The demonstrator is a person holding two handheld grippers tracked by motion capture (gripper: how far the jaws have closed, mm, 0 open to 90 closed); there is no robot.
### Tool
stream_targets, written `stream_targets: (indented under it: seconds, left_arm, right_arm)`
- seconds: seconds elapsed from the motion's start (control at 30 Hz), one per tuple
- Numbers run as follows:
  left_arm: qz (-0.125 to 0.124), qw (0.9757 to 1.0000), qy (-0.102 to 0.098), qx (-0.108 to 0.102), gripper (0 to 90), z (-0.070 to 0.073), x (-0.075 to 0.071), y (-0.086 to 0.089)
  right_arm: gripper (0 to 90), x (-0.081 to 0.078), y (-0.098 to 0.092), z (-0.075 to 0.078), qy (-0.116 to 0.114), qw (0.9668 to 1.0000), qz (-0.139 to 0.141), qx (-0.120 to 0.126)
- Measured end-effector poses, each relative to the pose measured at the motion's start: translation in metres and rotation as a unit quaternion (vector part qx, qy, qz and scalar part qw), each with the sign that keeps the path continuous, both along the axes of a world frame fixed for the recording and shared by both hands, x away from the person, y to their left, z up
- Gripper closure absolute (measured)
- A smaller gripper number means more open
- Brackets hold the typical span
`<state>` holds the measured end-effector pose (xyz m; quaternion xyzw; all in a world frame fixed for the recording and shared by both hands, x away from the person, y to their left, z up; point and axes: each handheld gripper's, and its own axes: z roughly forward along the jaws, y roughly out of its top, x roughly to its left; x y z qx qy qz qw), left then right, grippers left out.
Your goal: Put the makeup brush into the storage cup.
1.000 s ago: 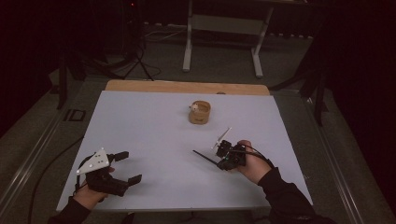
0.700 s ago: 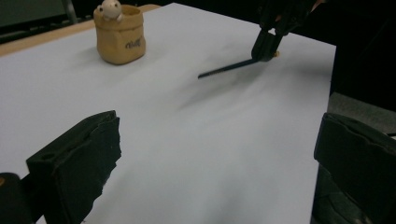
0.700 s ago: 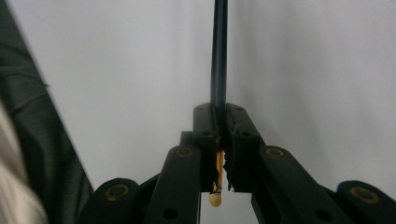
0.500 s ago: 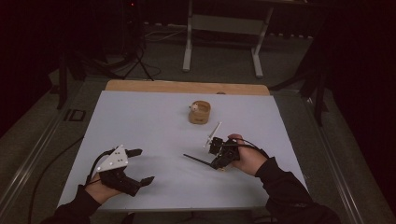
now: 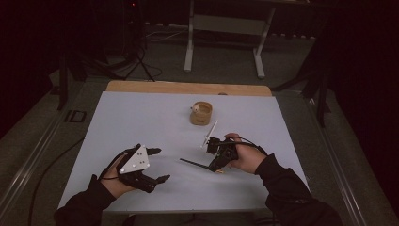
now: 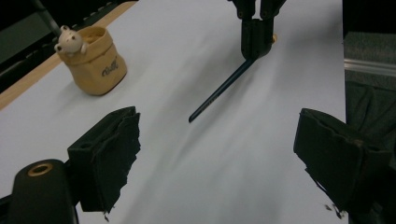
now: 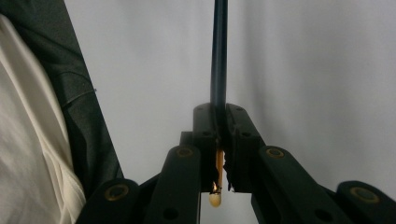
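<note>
White table (image 5: pixel 141 113), lit, in a dark room; all places below are given from the tan cup (image 5: pixel 201 113) that stands toward the far middle of the table. Tan cup: soft-sided, dark lettering on its wall, a small white bear figure (image 6: pixel 69 40) perched at its rim. Dark pencil (image 5: pixel 194 164): nearer the person than the cup and a little to its right, its long shaft running out leftward over the table from the right gripper (image 5: pixel 219 162), its pale butt end (image 7: pixel 215 199) showing behind the pads in the right gripper view. Right gripper: jaws pressed together, pinching the pencil close to that butt end. White stick (image 5: pixel 210 133): between the cup and the right gripper, slanting up from the gripper's top. Left gripper (image 5: pixel 158 165): well to the cup's near left, grey three-cornered plate on top; jaws spread wide, having just been closing a little, bare table between the pads (image 6: pixel 106 154). Dark sleeves (image 5: pixel 291 188) enter from the near edge.
</note>
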<state>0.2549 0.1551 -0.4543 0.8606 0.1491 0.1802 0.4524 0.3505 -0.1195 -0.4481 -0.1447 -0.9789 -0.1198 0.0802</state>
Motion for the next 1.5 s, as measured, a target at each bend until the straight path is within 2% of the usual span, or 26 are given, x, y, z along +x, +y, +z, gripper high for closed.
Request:
stream_targets:
  seconds: [0.2, 0.47, 0.5, 0.57, 0.7, 0.8, 0.97, 1.03, 1.07, 1.1, 1.17, 1.2, 1.27, 1.3, 1.37, 1.43, 1.47, 1.5]
  left_arm:
    - [-0.013, 0.9993, -0.025, 0.026, 16.2, 0.003, 0.002, -0.016]
    - [-0.03, 0.9969, -0.054, 0.049, 24.4, 0.002, 0.004, -0.032]
    - [-0.039, 0.9949, -0.068, 0.063, 29.7, 0.001, 0.004, -0.037]
    - [-0.045, 0.9925, -0.085, 0.075, 32.6, 0.0, 0.002, -0.044]
    - [-0.058, 0.987, -0.106, 0.106, 38.7, -0.003, 0.001, -0.054]
    - [-0.067, 0.9837, -0.116, 0.12, 44.3, -0.006, 0.001, -0.061]
    - [-0.083, 0.9753, -0.133, 0.155, 54.2, -0.009, 0.0, -0.072]
    - [-0.086, 0.9703, -0.147, 0.172, 57.3, -0.011, 0.0, -0.075]
    - [-0.086, 0.9703, -0.147, 0.172, 59.1, -0.011, 0.0, -0.075]
    - [-0.084, 0.9682, -0.157, 0.176, 60.1, -0.014, -0.001, -0.078]
    - [-0.085, 0.9615, -0.168, 0.2, 62.2, -0.015, -0.001, -0.079]
    - [-0.085, 0.9615, -0.168, 0.2, 63.6, -0.015, -0.001, -0.079]
    - [-0.081, 0.9571, -0.17, 0.22, 65.6, -0.02, 0.0, -0.082]
    - [-0.086, 0.9505, -0.174, 0.243, 66.3, -0.019, 0.0, -0.081]
    - [-0.082, 0.9445, -0.183, 0.261, 68.1, -0.022, 0.001, -0.081]
    - [-0.077, 0.9415, -0.186, 0.27, 70.0, -0.024, 0.0, -0.082]
    - [-0.071, 0.9428, -0.187, 0.266, 72.2, -0.026, 0.001, -0.083]
    - [-0.067, 0.9389, -0.194, 0.276, 72.4, -0.027, 0.001, -0.083]
  right_arm:
    - [83.9, 0.001, 0.003, 0.004, 0.009, 0.9999, 0.004, 0.003]
    - [83.9, 0.002, 0.007, 0.006, 0.024, 0.9997, 0.001, 0.0]
    - [83.9, 0.002, 0.008, 0.007, 0.026, 0.9997, 0.003, -0.004]
    - [83.9, 0.002, 0.008, 0.007, 0.025, 0.9997, 0.002, -0.004]
    - [83.9, 0.002, 0.01, 0.01, 0.035, 0.9994, 0.001, 0.001]
    - [83.9, 0.001, 0.012, 0.012, 0.039, 0.9992, 0.003, 0.002]
    - [83.9, 0.002, 0.014, 0.012, 0.042, 0.9991, 0.003, -0.004]
    - [83.9, 0.002, 0.015, 0.013, 0.043, 0.9991, 0.003, -0.002]
    - [83.9, 0.002, 0.015, 0.013, 0.043, 0.9991, 0.004, -0.002]
    - [83.9, 0.002, 0.015, 0.013, 0.042, 0.9991, 0.003, -0.002]
    - [83.9, 0.002, 0.015, 0.013, 0.042, 0.9991, 0.005, -0.001]
    - [83.9, 0.002, 0.015, 0.014, 0.043, 0.9991, 0.004, 0.0]
    - [83.9, 0.001, 0.015, 0.014, 0.042, 0.9991, 0.004, -0.001]
    - [83.9, 0.001, 0.015, 0.014, 0.043, 0.9991, 0.003, -0.002]
    - [83.9, 0.0, 0.015, 0.015, 0.041, 0.9992, 0.005, -0.003]
    - [83.9, 0.0, 0.016, 0.016, 0.043, 0.9991, 0.007, -0.001]
    - [83.9, -0.001, 0.016, 0.016, 0.046, 0.9989, 0.008, -0.001]
    - [83.9, -0.001, 0.016, 0.015, 0.045, 0.999, 0.009, -0.003]
